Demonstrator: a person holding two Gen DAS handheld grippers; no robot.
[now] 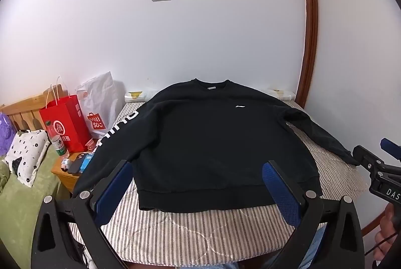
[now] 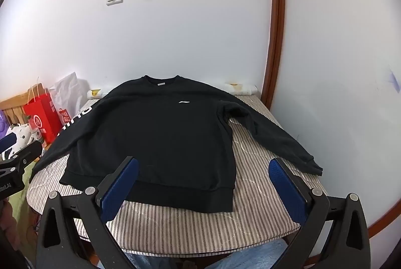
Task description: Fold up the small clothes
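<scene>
A black sweatshirt (image 1: 210,138) with a small white chest logo lies flat, front up, on a striped table cover (image 1: 190,234), both sleeves spread out; it also shows in the right wrist view (image 2: 160,138). My left gripper (image 1: 198,183) is open and empty, held above the near hem. My right gripper (image 2: 204,181) is open and empty, above the hem's right end; it shows at the right edge of the left wrist view (image 1: 376,158). The left gripper shows at the left edge of the right wrist view (image 2: 17,158).
A red paper bag (image 1: 66,118), a white shopping bag (image 1: 100,103) and a green-labelled bottle (image 1: 56,141) stand on a nightstand at left. A bed with a spotted pillow (image 1: 26,153) lies further left. A white wall is behind, a brown door frame (image 1: 310,25) at right.
</scene>
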